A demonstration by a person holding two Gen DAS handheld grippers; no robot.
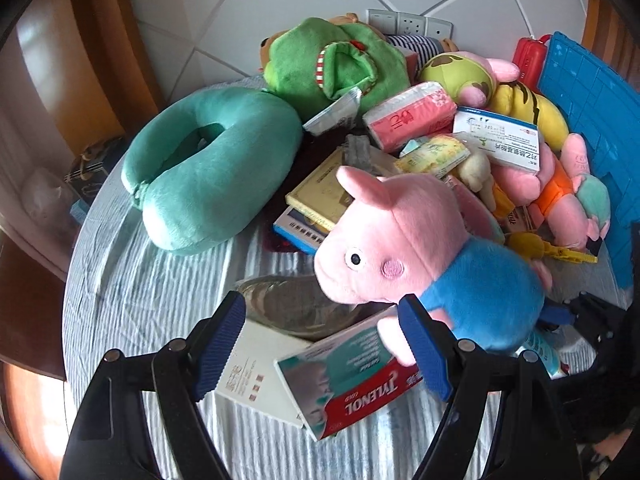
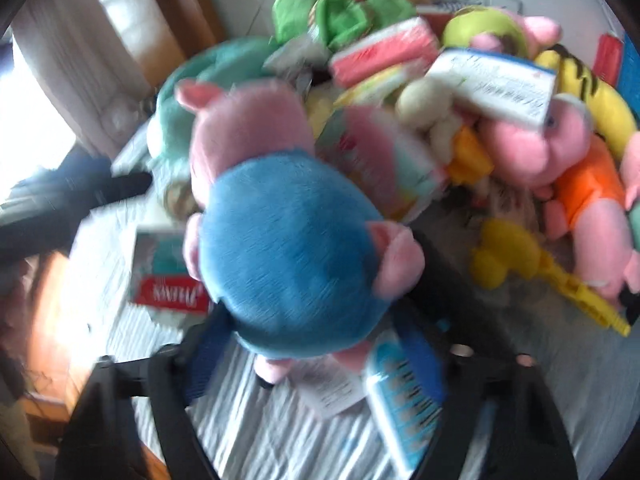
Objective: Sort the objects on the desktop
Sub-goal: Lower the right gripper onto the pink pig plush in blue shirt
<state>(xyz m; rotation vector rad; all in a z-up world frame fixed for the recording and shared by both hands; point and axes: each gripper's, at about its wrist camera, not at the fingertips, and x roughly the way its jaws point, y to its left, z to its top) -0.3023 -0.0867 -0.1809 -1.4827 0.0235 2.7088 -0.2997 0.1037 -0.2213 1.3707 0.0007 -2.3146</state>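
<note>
A pink pig plush in a blue shirt (image 1: 420, 240) stands upright over the striped cloth. In the right wrist view, which is blurred, its blue body (image 2: 292, 264) fills the space between the fingers of my right gripper (image 2: 312, 344), which is shut on it from behind. That gripper (image 1: 568, 314) shows at the plush's back in the left wrist view. My left gripper (image 1: 324, 344) hangs open above a red and green Tylenol box (image 1: 352, 384) and a white box (image 1: 256, 376), touching neither.
A pile covers the round table (image 1: 132, 300): teal neck pillow (image 1: 208, 172), green plush (image 1: 332, 60), pink tissue pack (image 1: 408, 120), stacked books (image 1: 320, 196), medicine box (image 1: 496, 140), pink plush in orange (image 1: 552, 184), yellow toy (image 1: 552, 254). A blue board (image 1: 592, 92) leans at right.
</note>
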